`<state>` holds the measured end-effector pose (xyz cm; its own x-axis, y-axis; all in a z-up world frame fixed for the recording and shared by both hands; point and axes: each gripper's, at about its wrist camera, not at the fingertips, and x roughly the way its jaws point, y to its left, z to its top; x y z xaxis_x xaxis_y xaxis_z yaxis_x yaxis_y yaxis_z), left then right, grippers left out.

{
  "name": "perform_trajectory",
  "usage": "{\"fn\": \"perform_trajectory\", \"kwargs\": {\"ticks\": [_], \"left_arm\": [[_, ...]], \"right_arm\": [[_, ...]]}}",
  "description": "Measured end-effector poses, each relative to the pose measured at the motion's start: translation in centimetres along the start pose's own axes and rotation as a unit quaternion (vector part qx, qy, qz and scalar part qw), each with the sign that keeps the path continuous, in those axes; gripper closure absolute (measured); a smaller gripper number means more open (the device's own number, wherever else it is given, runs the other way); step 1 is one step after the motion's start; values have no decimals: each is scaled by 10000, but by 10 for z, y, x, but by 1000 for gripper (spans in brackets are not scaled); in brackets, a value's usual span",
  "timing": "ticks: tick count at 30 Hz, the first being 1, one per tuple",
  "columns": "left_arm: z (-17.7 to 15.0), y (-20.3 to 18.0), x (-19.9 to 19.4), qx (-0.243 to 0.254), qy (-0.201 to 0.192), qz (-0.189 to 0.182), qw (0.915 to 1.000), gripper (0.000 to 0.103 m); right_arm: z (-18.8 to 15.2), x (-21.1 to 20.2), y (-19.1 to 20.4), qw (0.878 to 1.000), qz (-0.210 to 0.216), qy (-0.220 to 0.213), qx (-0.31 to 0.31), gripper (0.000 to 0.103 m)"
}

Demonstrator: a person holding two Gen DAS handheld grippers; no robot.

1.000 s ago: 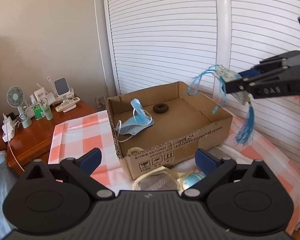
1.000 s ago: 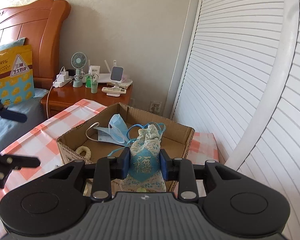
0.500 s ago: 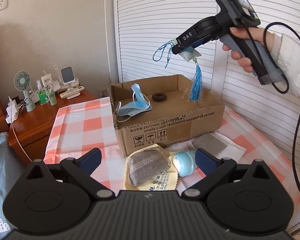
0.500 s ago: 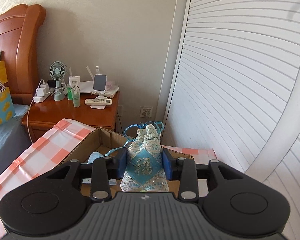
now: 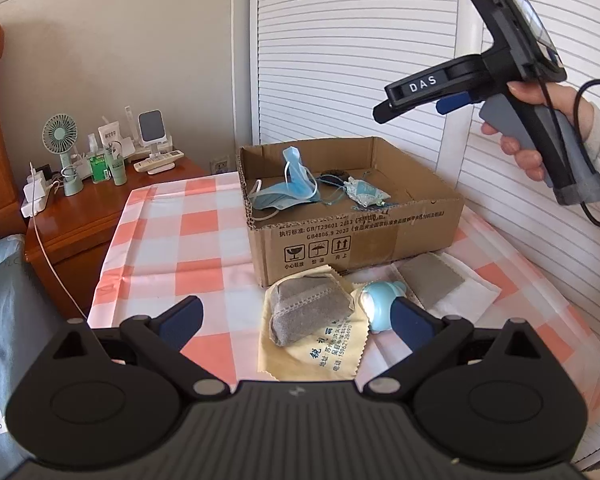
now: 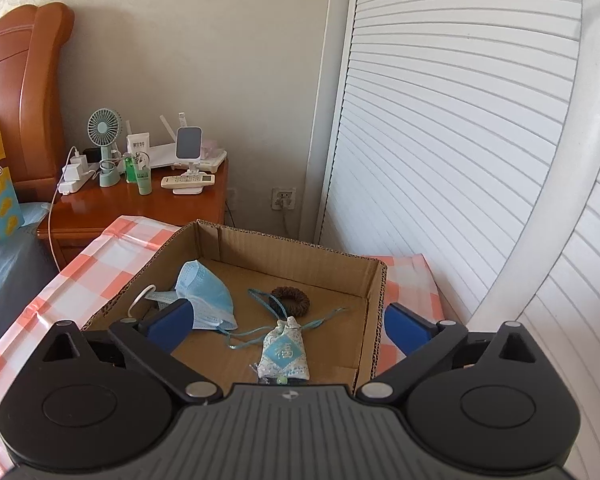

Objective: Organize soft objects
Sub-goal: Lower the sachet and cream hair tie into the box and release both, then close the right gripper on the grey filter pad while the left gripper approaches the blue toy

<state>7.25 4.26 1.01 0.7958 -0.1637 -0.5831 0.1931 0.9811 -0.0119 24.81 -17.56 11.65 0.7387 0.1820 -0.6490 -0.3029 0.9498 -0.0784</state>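
The blue sachet (image 6: 286,354) with its cords lies on the floor of the cardboard box (image 6: 374,304), beside a blue face mask (image 6: 206,294) and a brown hair tie (image 6: 290,300). My right gripper (image 6: 288,326) hangs above the box, its jaws opening wide with nothing between them. In the left wrist view the same sachet (image 5: 364,192) and mask (image 5: 288,194) show inside the box (image 5: 380,236), and the right gripper (image 5: 416,104) is held high at the right by a hand. My left gripper (image 5: 296,318) is open above a grey mask (image 5: 310,310) and a pale blue plush toy (image 5: 380,300).
A yellow cloth (image 5: 320,352) lies under the grey mask on the checked tablecloth (image 5: 180,248). A grey pad on white cloth (image 5: 436,278) lies right of the toy. A wooden nightstand (image 6: 148,208) with a fan and bottles stands at the left, white slatted doors (image 6: 460,160) behind the box.
The right gripper opened and the sachet dropped from it into the box. The left gripper drew back a little, so the box looks farther away.
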Motion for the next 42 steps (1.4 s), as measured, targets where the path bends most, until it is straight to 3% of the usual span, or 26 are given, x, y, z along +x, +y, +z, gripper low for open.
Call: {"fn": "perform_trajectory", "kwargs": {"ticks": [9,13,21,33,42], "left_arm": [[-4,1,-3,-76,-43,43,10000,1],[-7,3,-2,-103,-15,117,9999,1],[-13,5,4,-98,100,72,9999,1],[-19,10,12,-261,250,81,9993,1],[-19,3,21,-188,389,23,9991,1]], "right_arm": [[-44,-33,9,9999,47,65,144,0],[-74,-32,10,9985,-162,350,377,0],[-130,-15,22,9936,-187,877,691,0],[-130,30,30,9892,-263,1201,796,0],[-152,11,16,9892,-272,1238,738,0]]}}
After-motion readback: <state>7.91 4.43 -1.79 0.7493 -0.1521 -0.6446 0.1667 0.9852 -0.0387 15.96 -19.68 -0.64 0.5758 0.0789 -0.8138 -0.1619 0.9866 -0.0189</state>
